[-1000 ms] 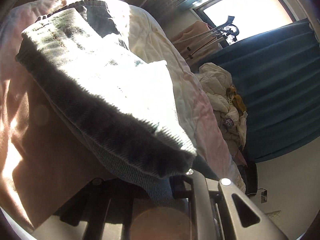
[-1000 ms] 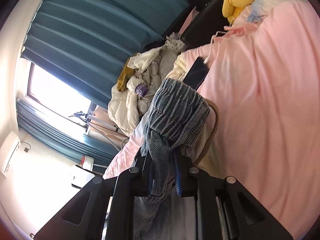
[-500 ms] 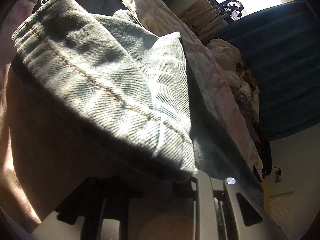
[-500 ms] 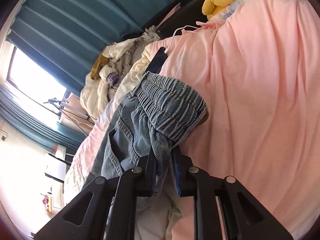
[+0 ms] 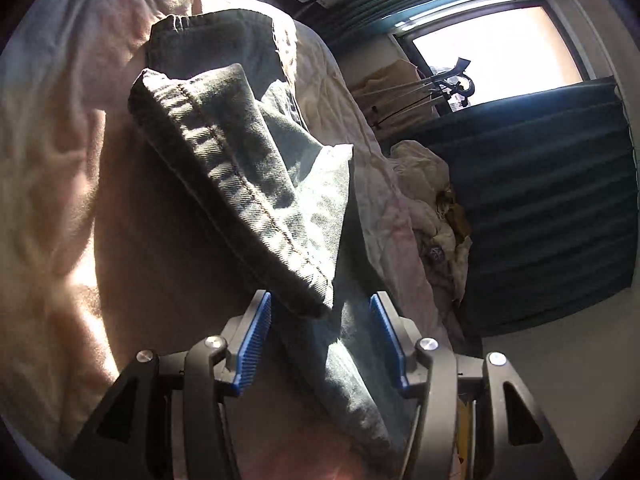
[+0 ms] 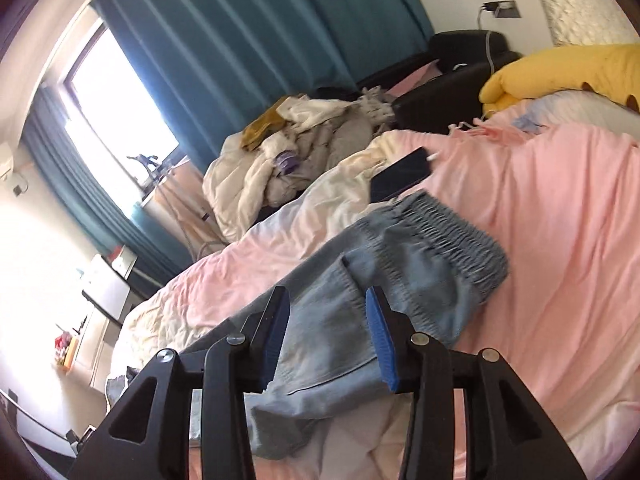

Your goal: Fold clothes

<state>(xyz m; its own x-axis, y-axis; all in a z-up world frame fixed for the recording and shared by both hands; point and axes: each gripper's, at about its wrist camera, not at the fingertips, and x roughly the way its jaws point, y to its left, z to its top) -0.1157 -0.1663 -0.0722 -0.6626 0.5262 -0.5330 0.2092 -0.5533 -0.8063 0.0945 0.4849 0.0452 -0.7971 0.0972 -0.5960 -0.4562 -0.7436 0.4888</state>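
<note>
The jeans [image 6: 360,304] lie folded on the pink bed cover [image 6: 552,240], their long axis running from the near edge of the bed up toward the pillow end, with the gathered waistband [image 6: 452,236] farthest away, just beside a dark phone [image 6: 404,174]. In the left view a hemmed leg end [image 5: 240,200] rests doubled over the denim. Both the left gripper [image 5: 320,344] and the right gripper [image 6: 328,340] are opening, denim lying between the blue pads [image 5: 254,340] but no longer pinched. A heap of pale clothes [image 6: 296,160] sits by the teal curtain [image 6: 260,32].
</note>
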